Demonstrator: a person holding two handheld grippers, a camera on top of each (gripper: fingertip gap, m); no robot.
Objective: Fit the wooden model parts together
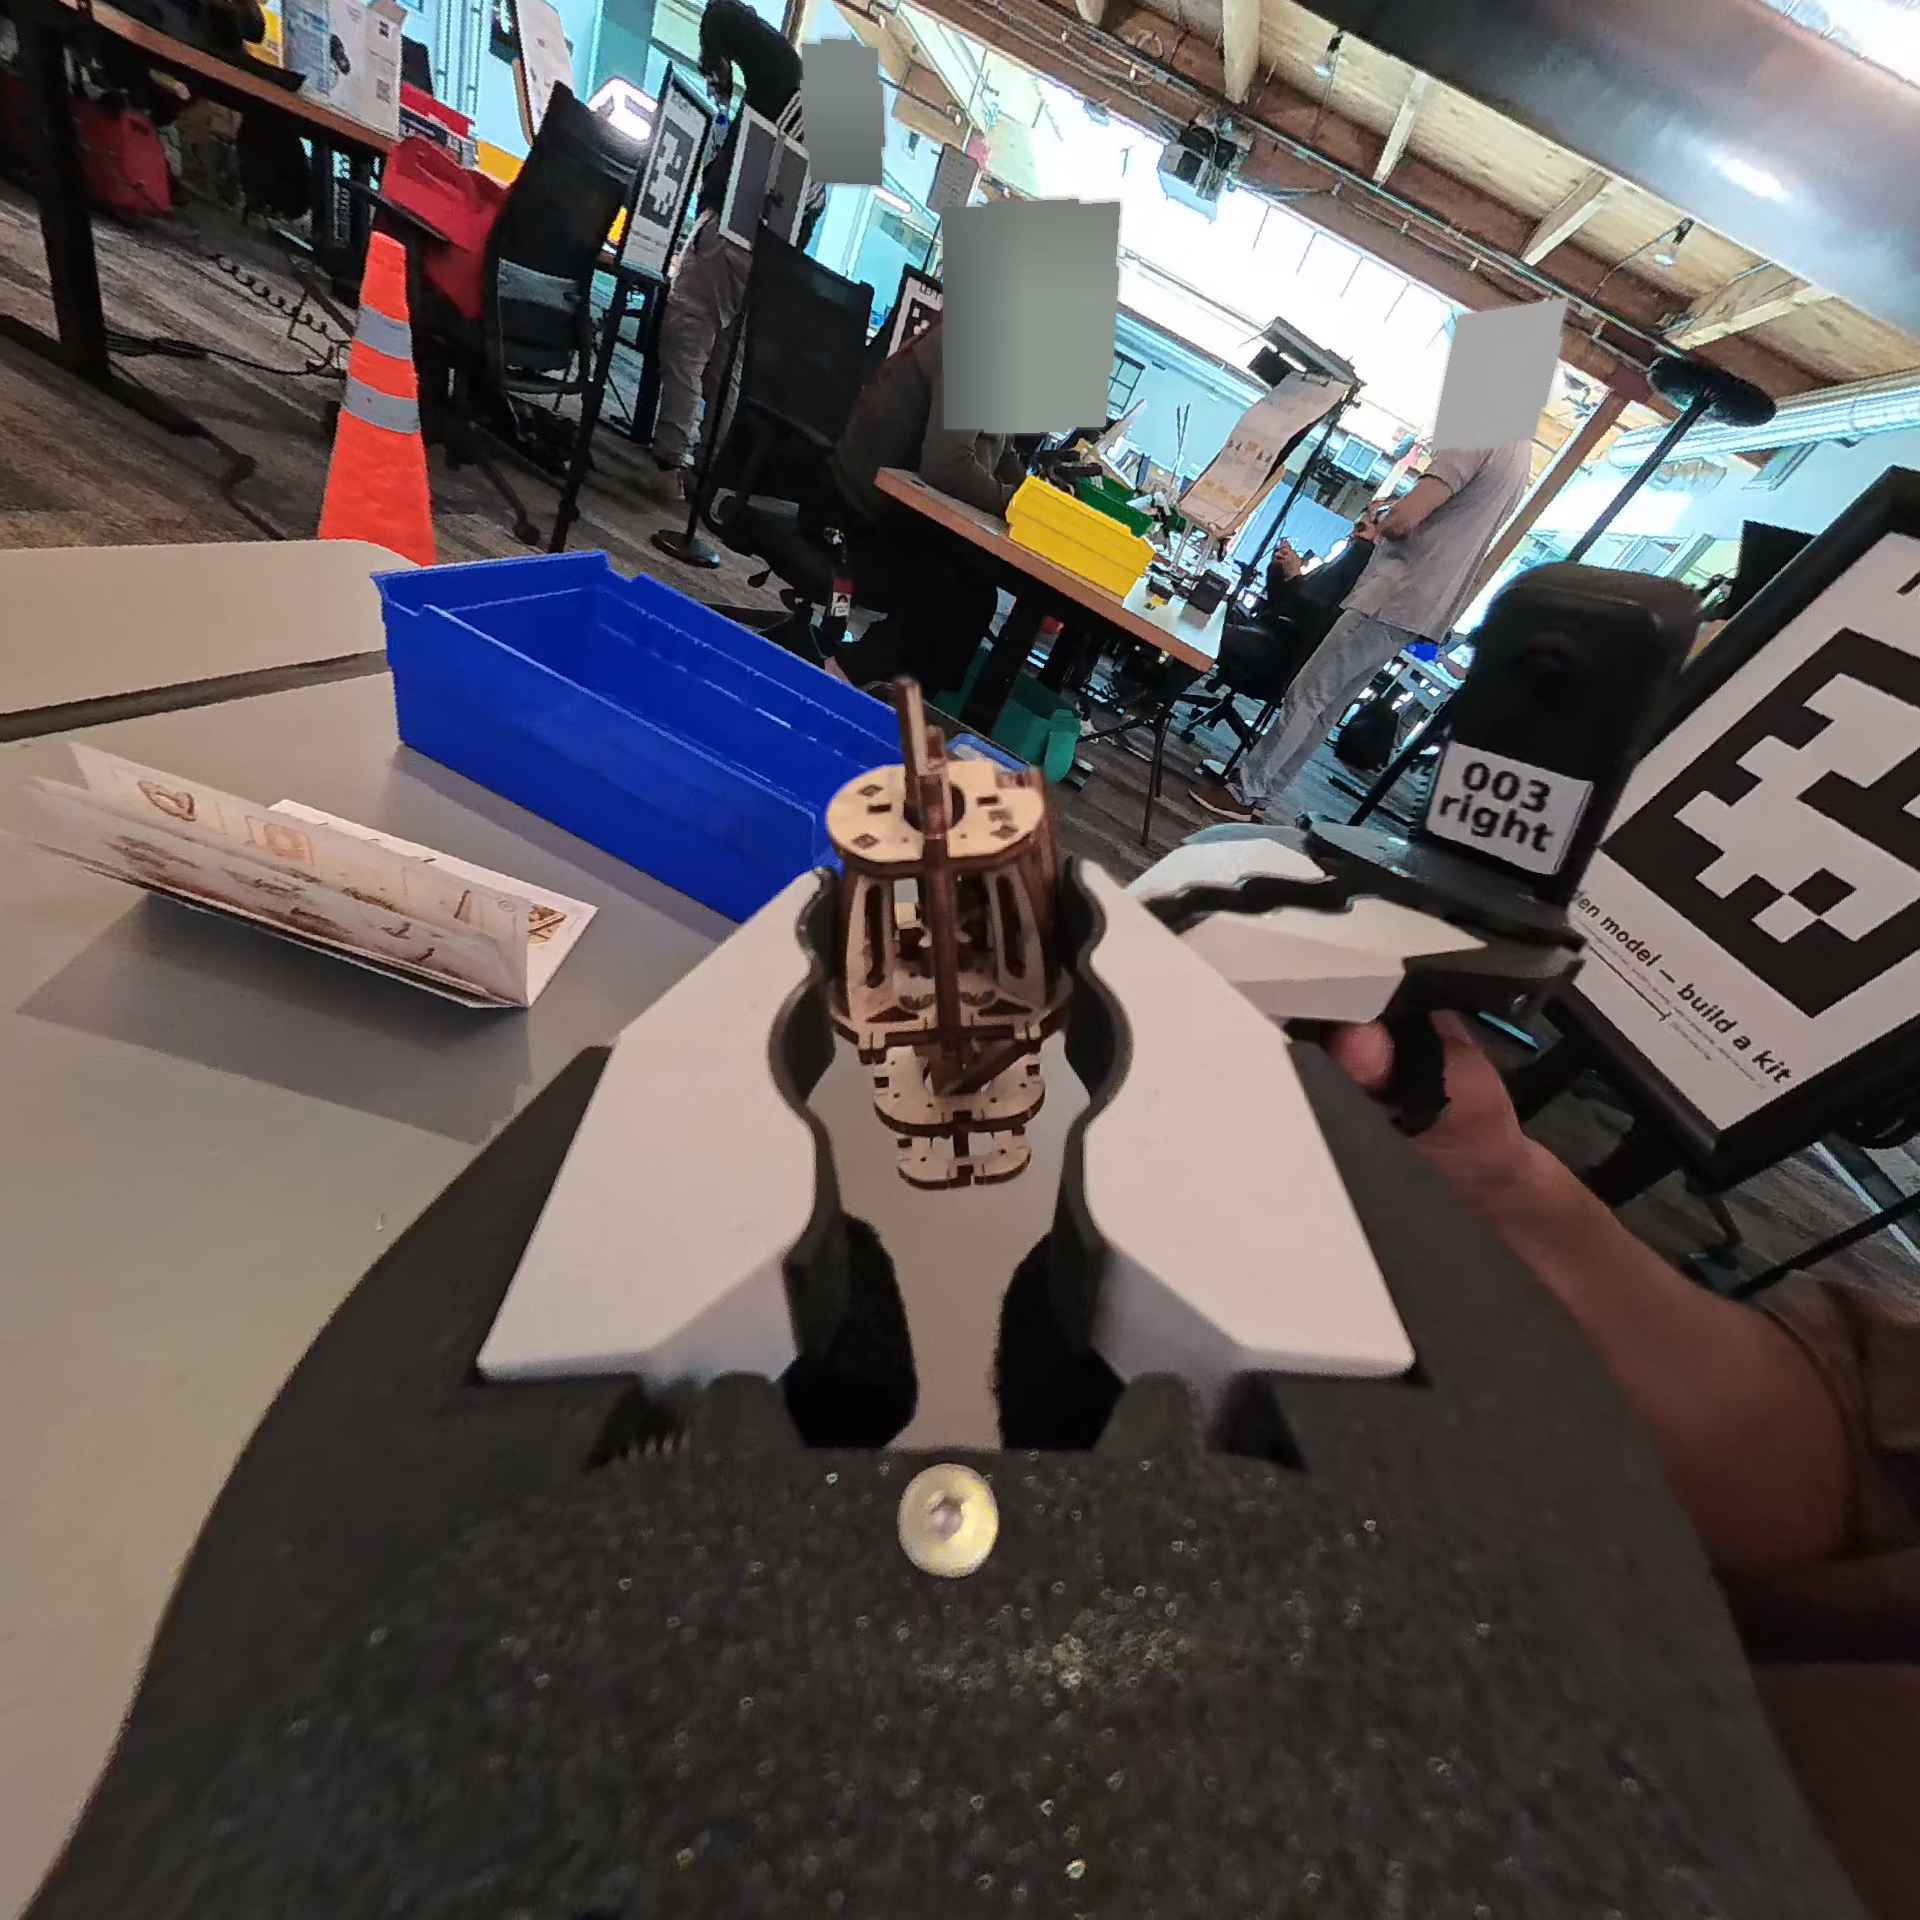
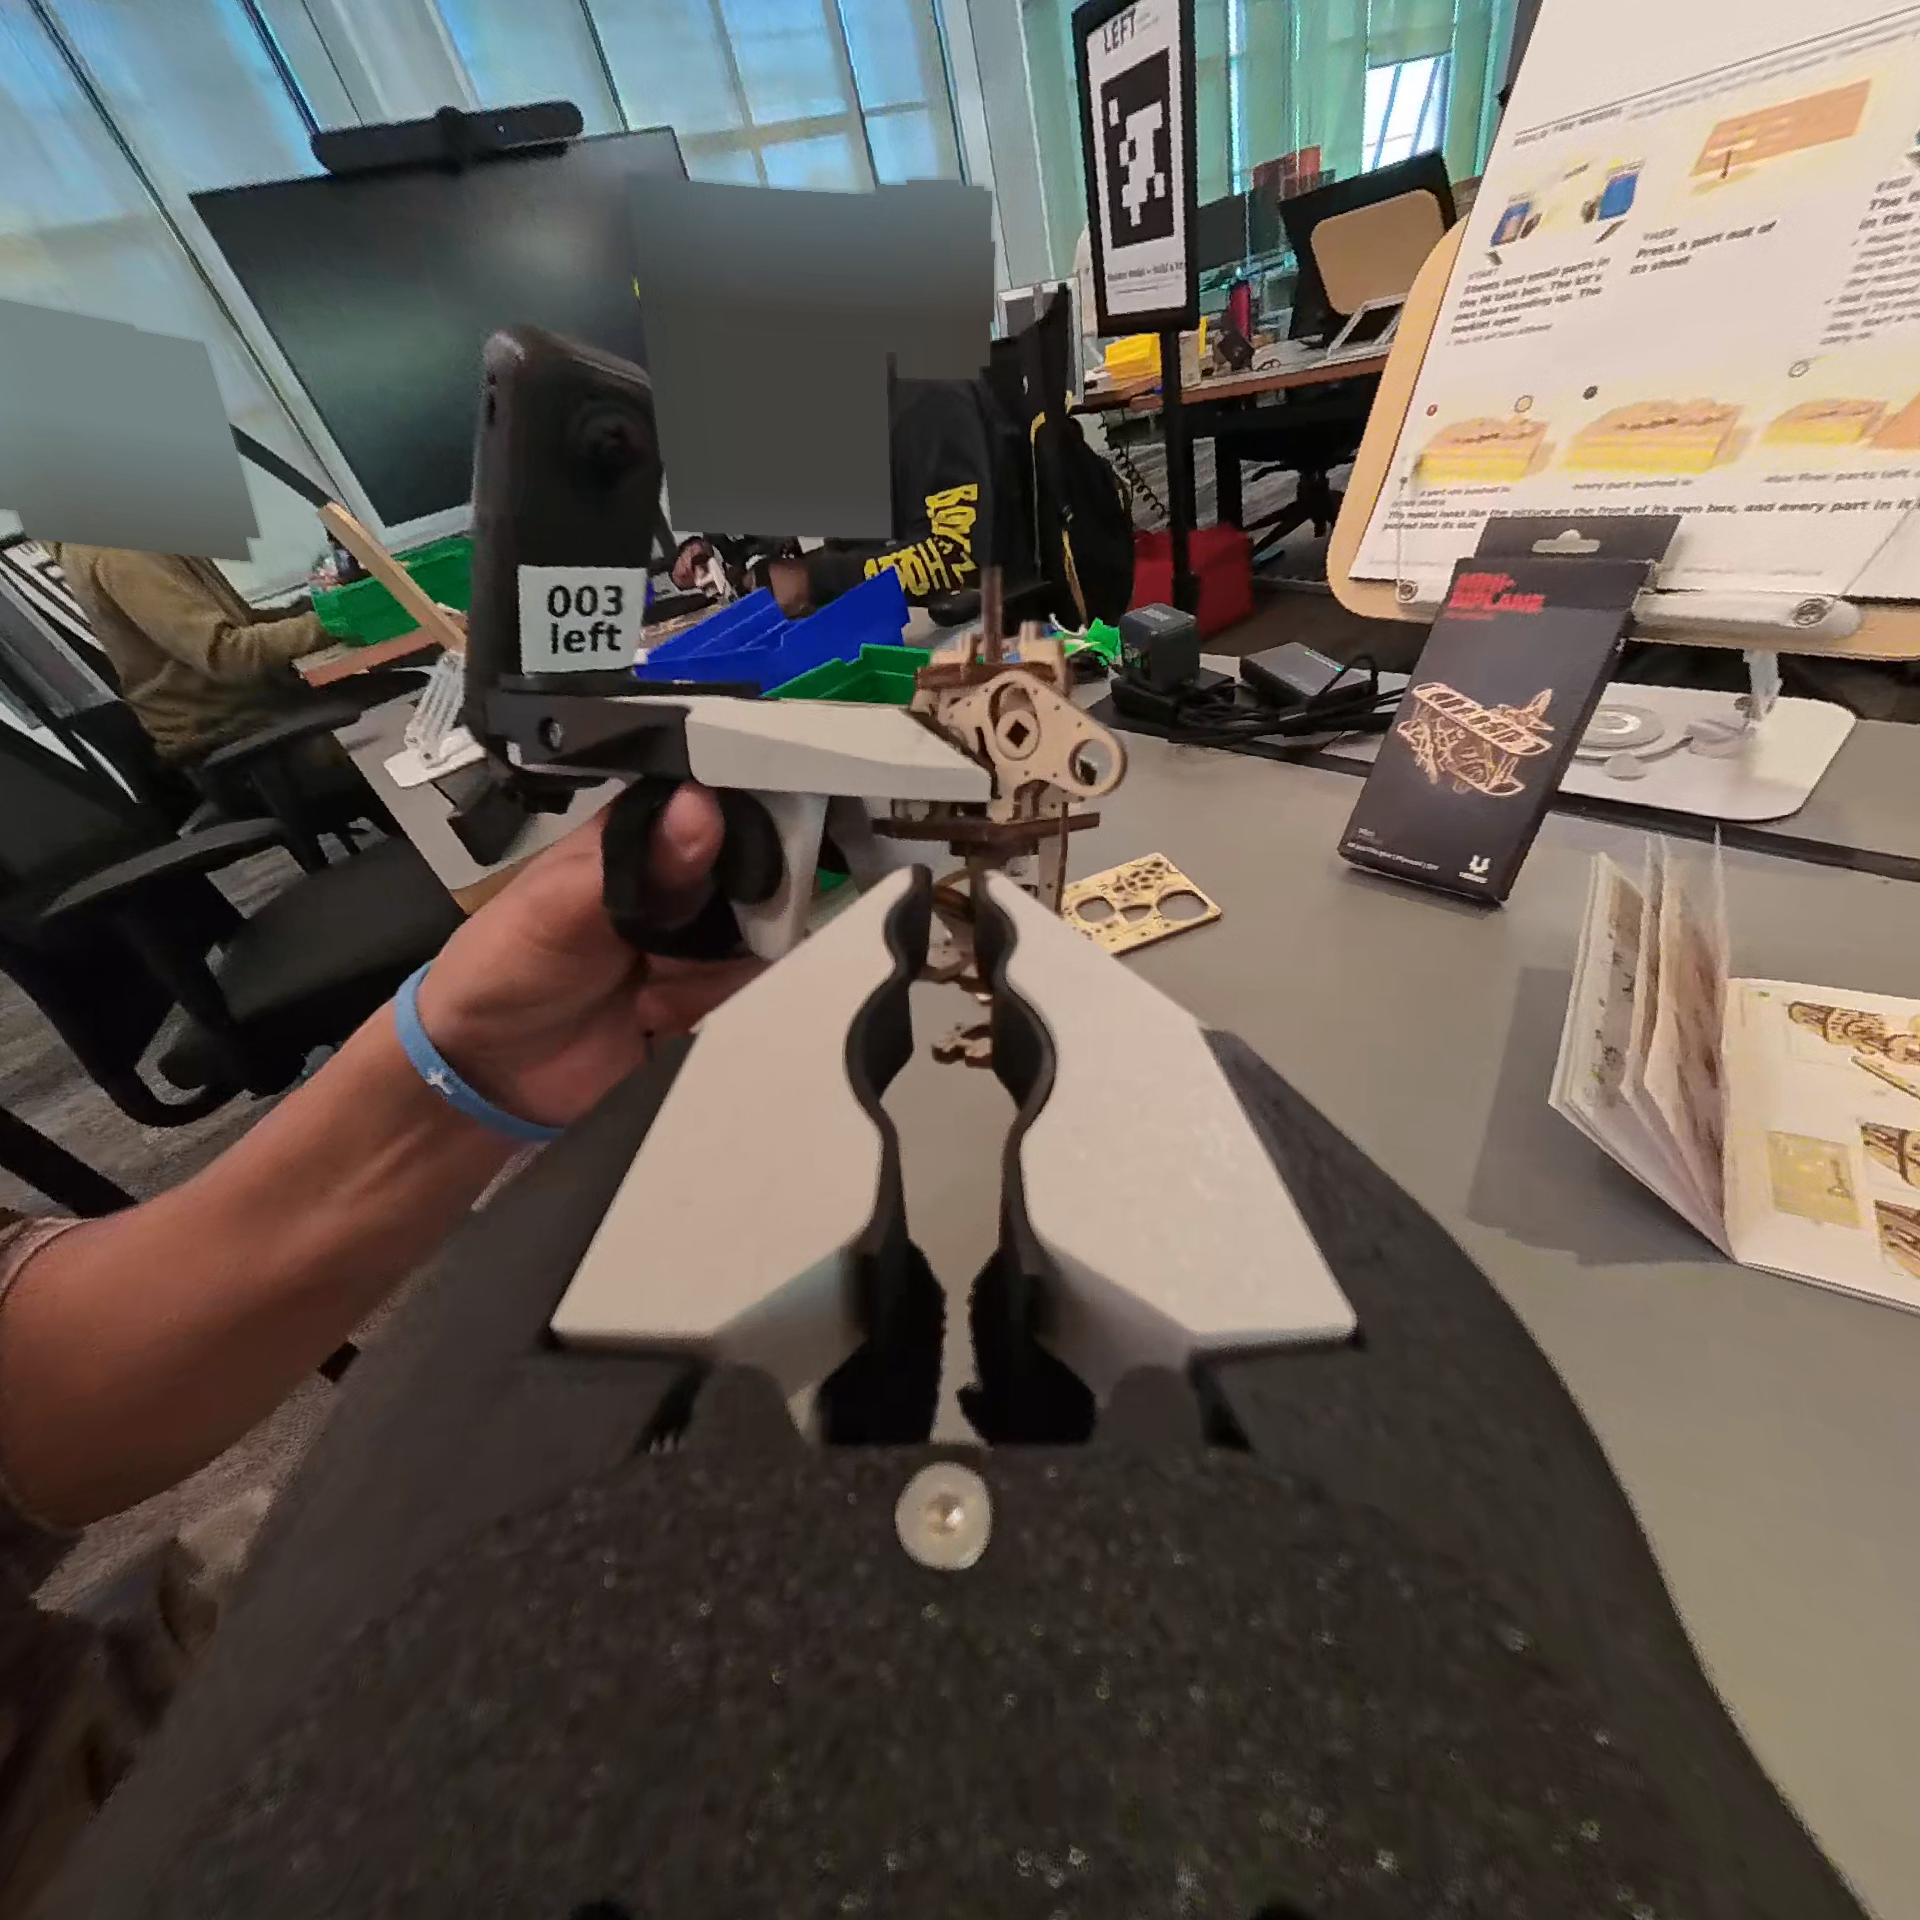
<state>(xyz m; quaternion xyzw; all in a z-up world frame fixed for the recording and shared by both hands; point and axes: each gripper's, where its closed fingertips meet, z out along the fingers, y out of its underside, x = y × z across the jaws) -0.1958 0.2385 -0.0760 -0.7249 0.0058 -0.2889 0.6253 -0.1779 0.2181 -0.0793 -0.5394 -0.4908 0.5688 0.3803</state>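
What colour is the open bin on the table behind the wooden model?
Blue, clearest in the left wrist view.

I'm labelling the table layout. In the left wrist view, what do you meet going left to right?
Folded instruction booklet → blue bin → wooden model held in the left gripper → right gripper → black-and-white marker board.

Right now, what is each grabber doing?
Left gripper: closed on the wooden model.
Right gripper: nearly closed on a thin wooden part, grip unclear.
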